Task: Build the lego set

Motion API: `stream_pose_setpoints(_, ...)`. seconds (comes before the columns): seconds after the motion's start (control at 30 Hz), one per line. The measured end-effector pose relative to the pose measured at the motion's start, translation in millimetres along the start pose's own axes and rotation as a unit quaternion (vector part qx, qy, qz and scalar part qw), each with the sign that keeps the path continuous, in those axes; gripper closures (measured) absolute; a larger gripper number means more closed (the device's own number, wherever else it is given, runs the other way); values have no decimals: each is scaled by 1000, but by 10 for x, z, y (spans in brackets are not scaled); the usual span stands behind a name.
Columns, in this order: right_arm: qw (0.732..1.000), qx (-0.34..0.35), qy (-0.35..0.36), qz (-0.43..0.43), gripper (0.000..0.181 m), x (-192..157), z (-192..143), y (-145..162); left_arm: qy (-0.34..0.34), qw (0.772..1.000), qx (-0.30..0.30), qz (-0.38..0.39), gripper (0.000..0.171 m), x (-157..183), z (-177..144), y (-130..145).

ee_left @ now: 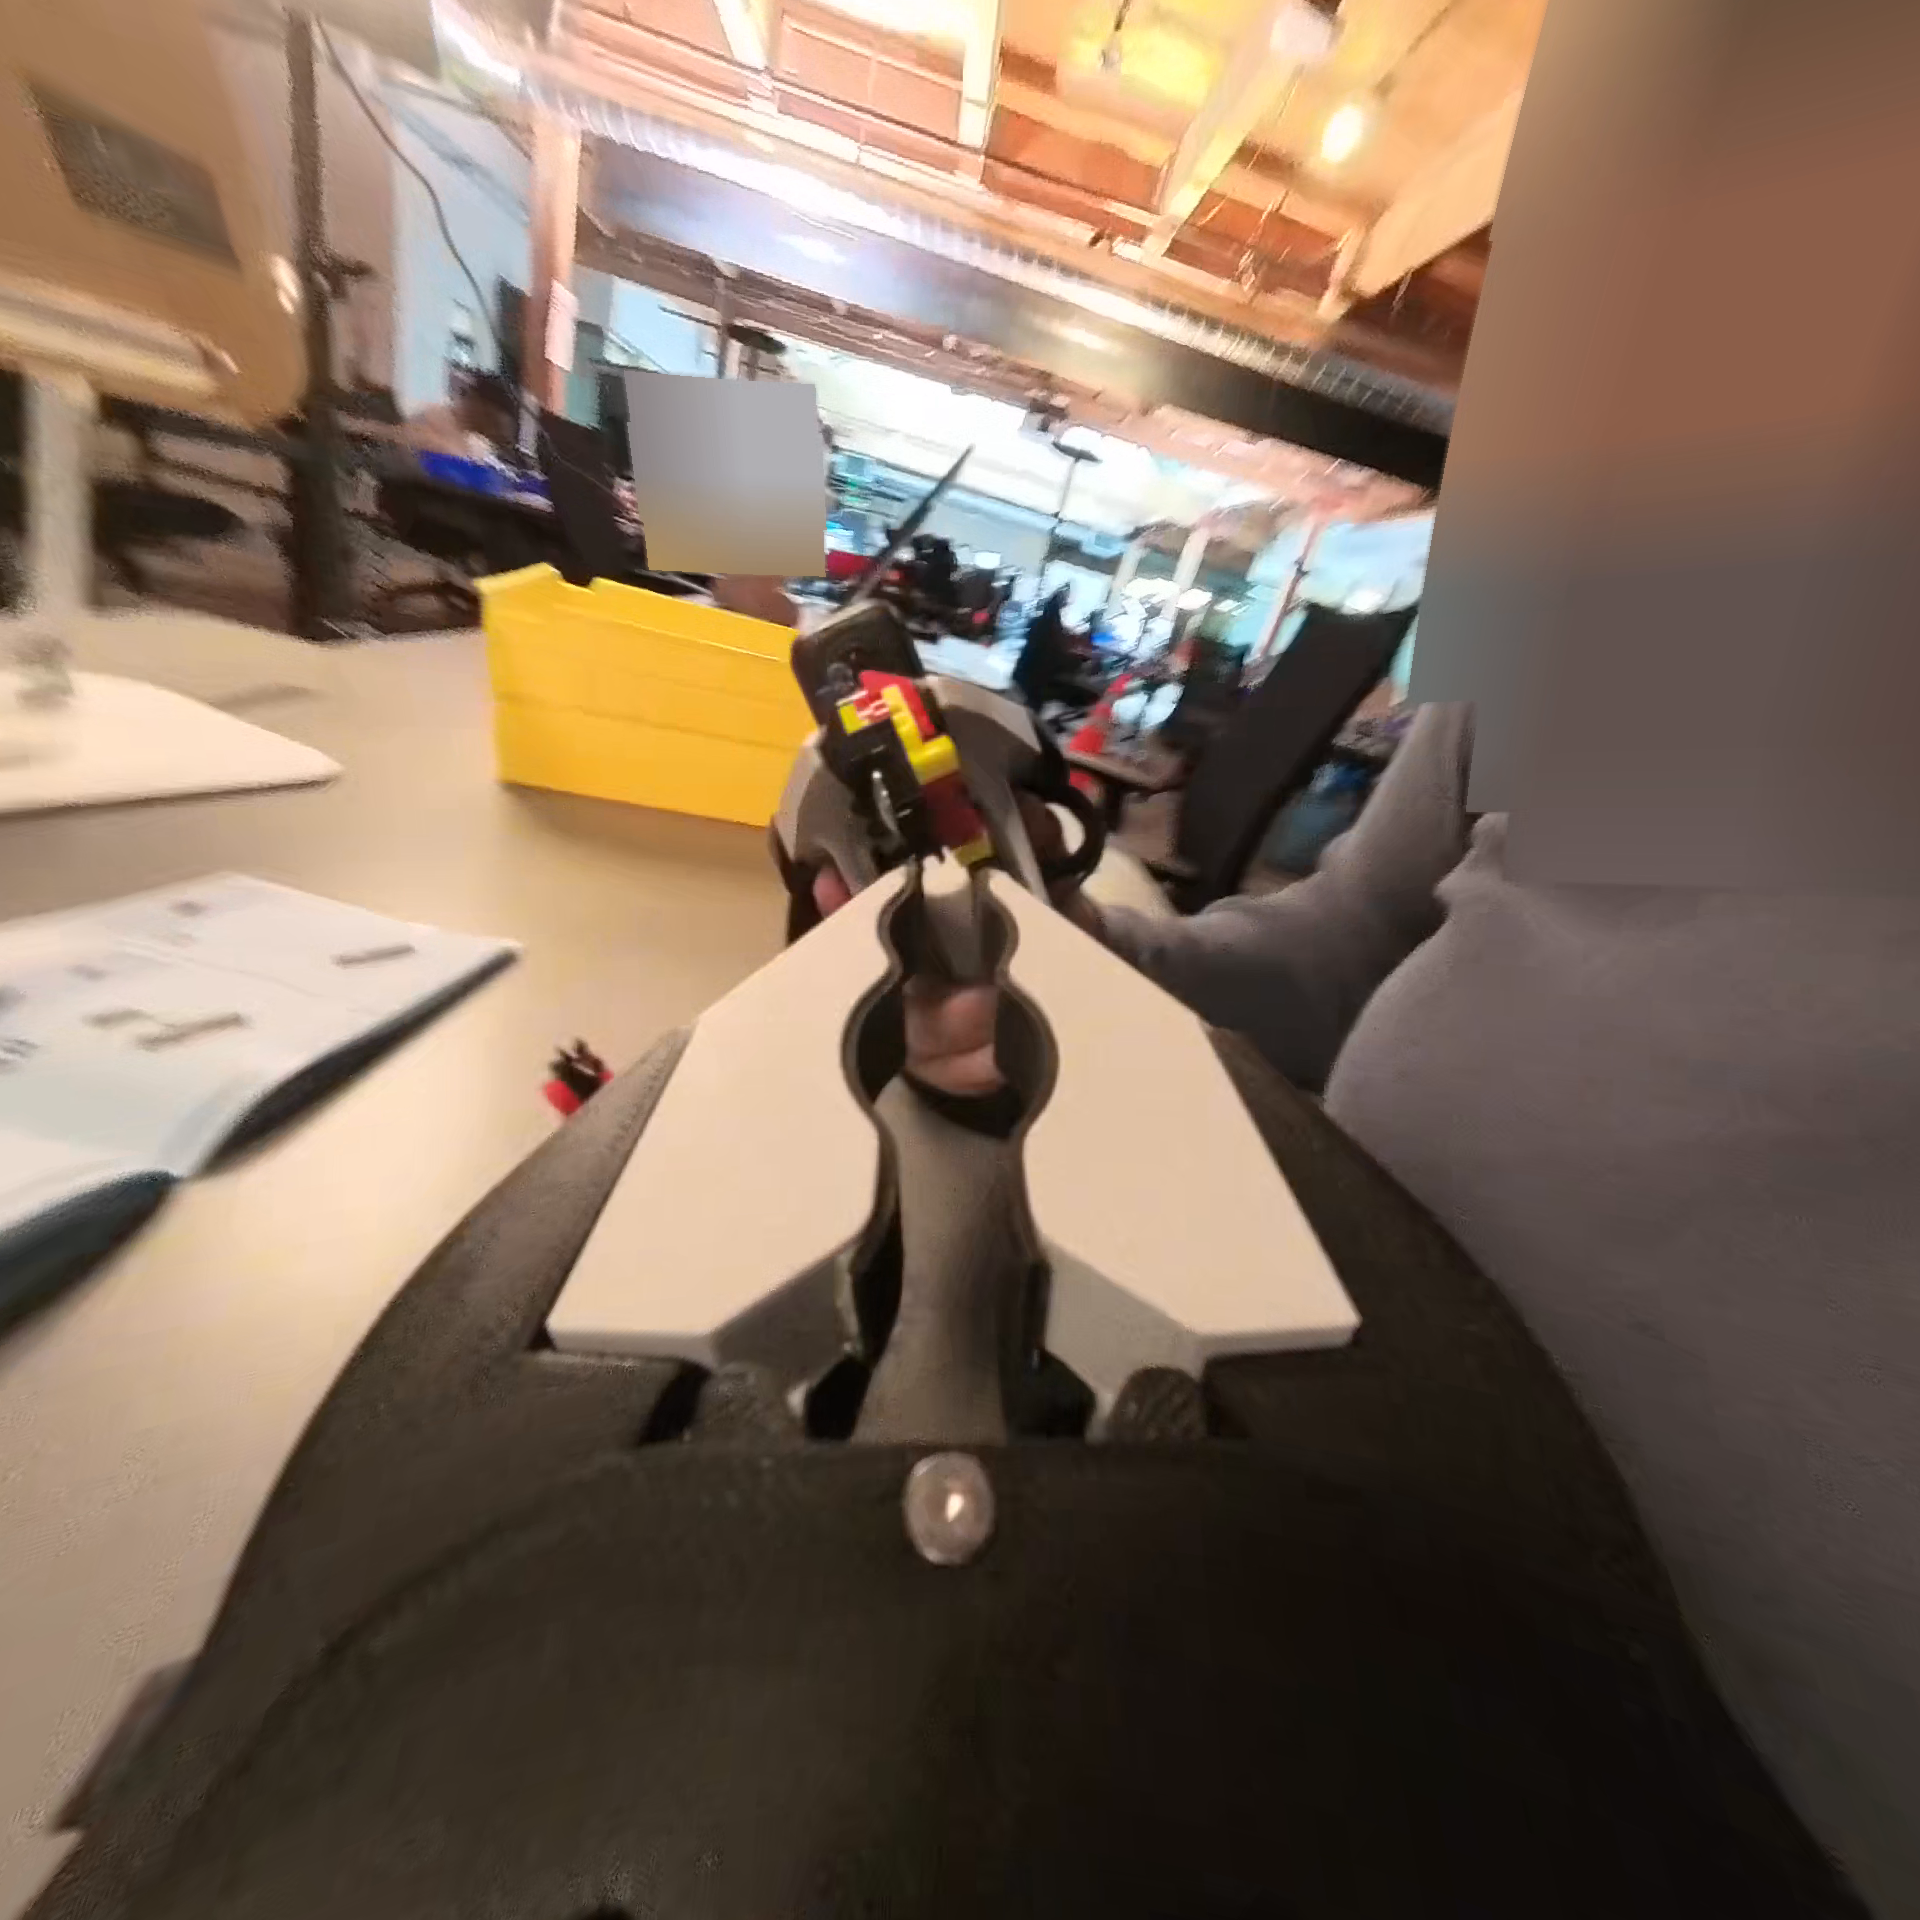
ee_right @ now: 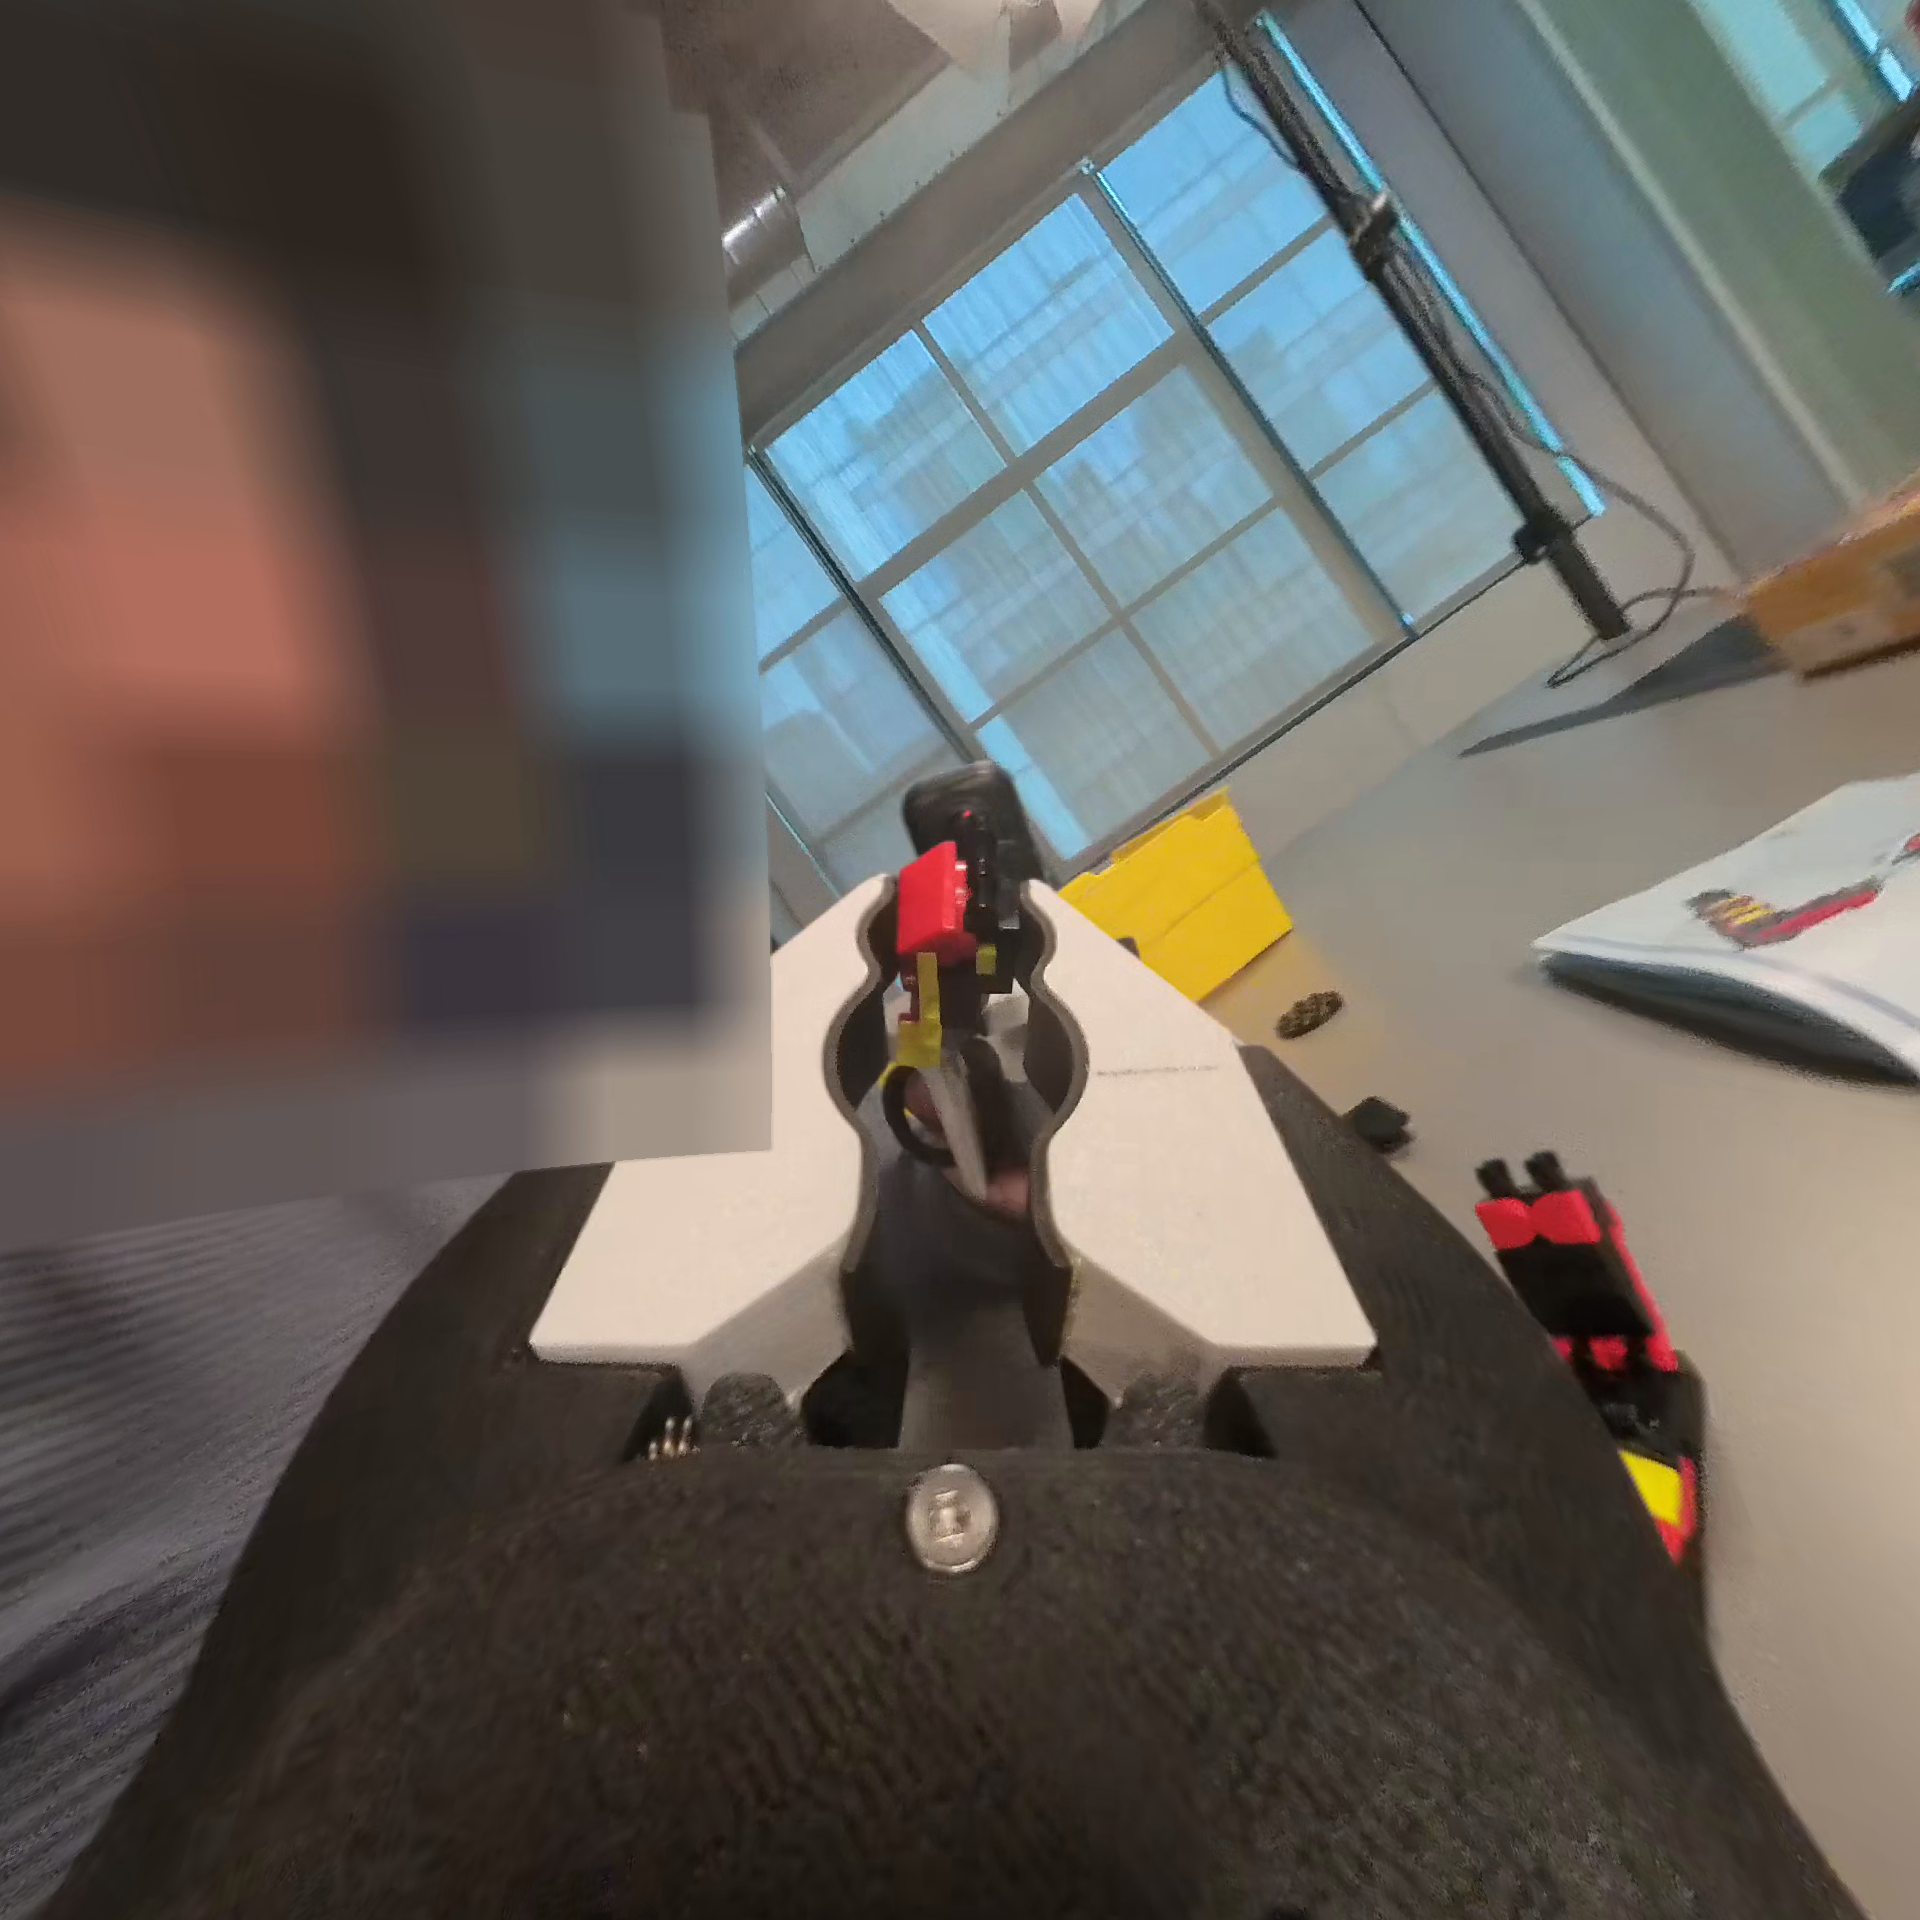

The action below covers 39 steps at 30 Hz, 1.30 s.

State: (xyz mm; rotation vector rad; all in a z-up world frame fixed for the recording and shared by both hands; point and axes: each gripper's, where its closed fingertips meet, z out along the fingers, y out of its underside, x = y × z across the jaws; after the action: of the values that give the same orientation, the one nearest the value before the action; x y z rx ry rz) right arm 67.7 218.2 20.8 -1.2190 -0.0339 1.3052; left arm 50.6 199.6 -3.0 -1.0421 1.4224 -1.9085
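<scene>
Between both grippers: blocky plastic lego piece (ee_right: pixel 940 935).

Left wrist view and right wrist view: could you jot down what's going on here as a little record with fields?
Held piece: small red, yellow and black lego model, up in the air
Right gripper: shut on it
Left gripper: fingers nearly together at its lower end; grip unclear
On table: second lego model, open booklet, yellow bin

On the tabletop (ee_right: pixel 1507 935), the open booklet (ee_right: pixel 1766 966) lies at 2 o'clock in the right wrist view, the bin (ee_right: pixel 1195 914) at 12 o'clock behind it, the lego assembly (ee_right: pixel 1600 1340) at 4 o'clock.
</scene>
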Motion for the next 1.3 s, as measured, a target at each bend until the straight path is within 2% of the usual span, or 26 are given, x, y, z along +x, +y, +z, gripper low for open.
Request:
stream_pose_setpoints(0.1,998,-9,11,-53,162,-29,10,20,31,995,20,-94,158,-43,-20,-51)
stream_pose_setpoints(0.17,997,-20,15,-70,162,-34,28,64,28,994,32,-100,156,-72,-43,-86)
stream_pose_setpoints(0.3,997,-22,13,-79,162,-47,50,99,6,998,13,-62,156,-68,-8,-26)
stream_pose_setpoints(0.43,996,-21,20,-84,162,-26,48,97,6,999,10,-47,166,-49,-6,-20)
stream_pose_setpoints(0.53,996,-21,24,-89,161,-14,44,92,-6,999,4,-31,166,-67,-1,-14)
stream_pose_setpoints(0.63,996,-16,48,-75,151,68,36,74,-76,995,-10,58,168,-165,-17,-8)
stream_pose_setpoints(0.7,996,-18,69,-48,143,161,27,73,-149,975,-43,161,167,-284,-52,16)
stream_pose_setpoints(0.77,996,-17,86,-25,142,233,21,71,-216,941,-65,253,167,-381,-93,0)
stream_pose_setpoints(0.83,995,-13,95,-12,141,265,13,63,-260,914,-72,304,167,-435,-132,-41)
stream_pose_setpoints(0.97,994,-23,109,18,142,320,22,112,-294,866,-100,392,167,-472,-159,-42)
stream_pose_setpoints(1.1,993,-16,113,38,155,347,13,103,-294,824,-120,470,167,-408,-122,-10)
stream_pose_setpoints(1.2,994,-10,97,52,159,322,7,87,-294,803,-126,502,167,-373,-100,3)
stream_pose_setpoints(1.3,994,-7,95,48,159,313,8,84,-290,810,-122,495,167,-361,-97,-1)
